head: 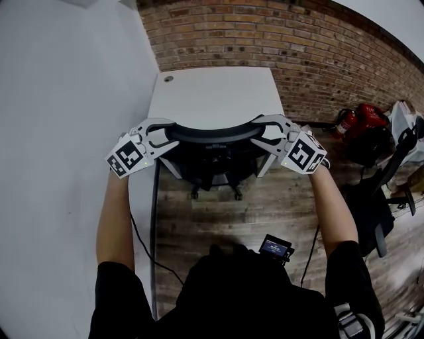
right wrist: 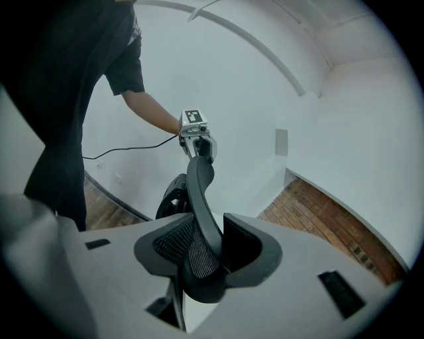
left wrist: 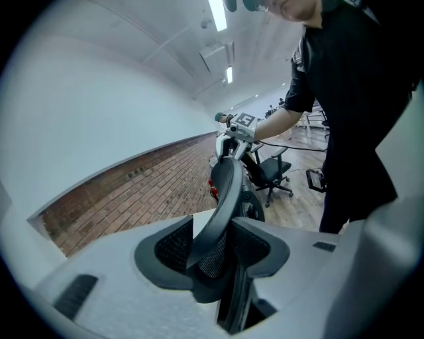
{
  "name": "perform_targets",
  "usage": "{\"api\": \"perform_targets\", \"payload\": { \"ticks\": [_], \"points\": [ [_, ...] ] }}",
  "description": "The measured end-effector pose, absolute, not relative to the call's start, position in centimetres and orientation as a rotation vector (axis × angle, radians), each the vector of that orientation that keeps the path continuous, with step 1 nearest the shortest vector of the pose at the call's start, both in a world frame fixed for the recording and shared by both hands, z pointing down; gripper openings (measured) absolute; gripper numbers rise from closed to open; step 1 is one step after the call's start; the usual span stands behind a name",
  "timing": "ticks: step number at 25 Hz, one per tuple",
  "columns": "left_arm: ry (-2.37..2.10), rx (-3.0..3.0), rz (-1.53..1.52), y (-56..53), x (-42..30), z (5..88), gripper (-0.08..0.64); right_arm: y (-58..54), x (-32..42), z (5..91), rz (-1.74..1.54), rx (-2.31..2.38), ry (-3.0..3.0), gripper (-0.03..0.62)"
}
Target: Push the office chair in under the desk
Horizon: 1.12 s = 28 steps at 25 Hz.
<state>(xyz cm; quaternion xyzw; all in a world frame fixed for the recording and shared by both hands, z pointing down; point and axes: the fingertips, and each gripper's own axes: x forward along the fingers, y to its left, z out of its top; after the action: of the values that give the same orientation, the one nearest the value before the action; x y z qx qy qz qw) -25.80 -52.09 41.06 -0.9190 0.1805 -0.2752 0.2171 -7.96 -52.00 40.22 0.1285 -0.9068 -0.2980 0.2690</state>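
Black shirt (head: 245, 291) nearest, arms out. The left gripper (head: 165, 132) and right gripper (head: 268, 129) are on the chair (head: 212, 159) back, which is partly under the desk (head: 212, 93).

Left gripper view: jaws wide, clamping the rim.

Right gripper view: the same.

Mid-push, I'd say. Next comes an even shove forward.

A red brick wall (head: 311, 46) meets a plain white wall (head: 66, 93) at the corner where the white desk (head: 218, 96) stands, on a dark wood-plank floor (head: 218, 222), with a black swivel chair (head: 372, 202) and red items (head: 364, 118) to the right, and ceiling strip lights (left wrist: 216, 14) lit.
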Motion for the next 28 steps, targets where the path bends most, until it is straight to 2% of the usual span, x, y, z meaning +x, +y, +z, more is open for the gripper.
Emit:
{"api": "perform_targets", "payload": {
  "ticks": [28],
  "points": [
    [0.613, -2.522, -0.764, -54.6, -26.0, 41.3, 0.183, -54.5, -8.2, 40.4, -0.815, 0.431, -2.386, 0.146]
  ]
}}
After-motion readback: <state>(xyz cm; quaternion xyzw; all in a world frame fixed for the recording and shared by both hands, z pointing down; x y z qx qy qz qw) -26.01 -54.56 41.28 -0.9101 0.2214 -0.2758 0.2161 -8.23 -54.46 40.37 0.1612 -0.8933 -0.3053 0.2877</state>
